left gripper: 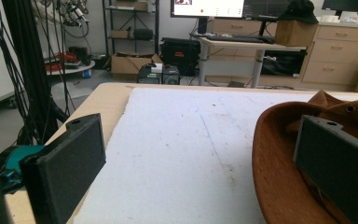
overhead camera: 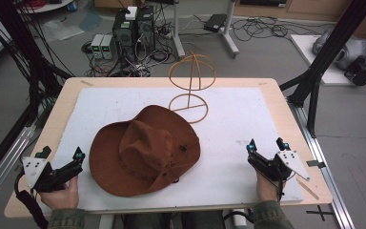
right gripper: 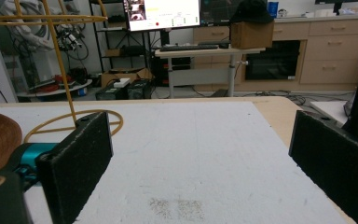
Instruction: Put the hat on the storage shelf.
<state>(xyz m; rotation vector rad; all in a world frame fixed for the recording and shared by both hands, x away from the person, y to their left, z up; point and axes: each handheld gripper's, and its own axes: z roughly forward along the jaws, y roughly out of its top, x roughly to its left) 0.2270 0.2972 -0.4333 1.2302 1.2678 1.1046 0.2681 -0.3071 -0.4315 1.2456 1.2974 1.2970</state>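
A brown wide-brimmed hat (overhead camera: 145,150) lies crown up on the white mat (overhead camera: 238,124) in the middle of the table. Behind it stands a yellow wire hat stand (overhead camera: 191,86) with a ring base and a domed top. My left gripper (overhead camera: 61,155) rests at the front left, just left of the brim, open with nothing between the jaws. In the left gripper view the hat brim (left gripper: 279,168) sits behind the right jaw. At the front right, my right gripper (overhead camera: 267,145) is open and empty over bare mat. The right gripper view has the stand (right gripper: 65,70) at far left.
The wooden table (overhead camera: 66,95) has bare edges around the mat. Black frame posts (overhead camera: 329,52) rise at both sides. Computers and cables (overhead camera: 133,33) clutter the floor beyond the far edge. A desk with a monitor (right gripper: 163,14) stands farther back.
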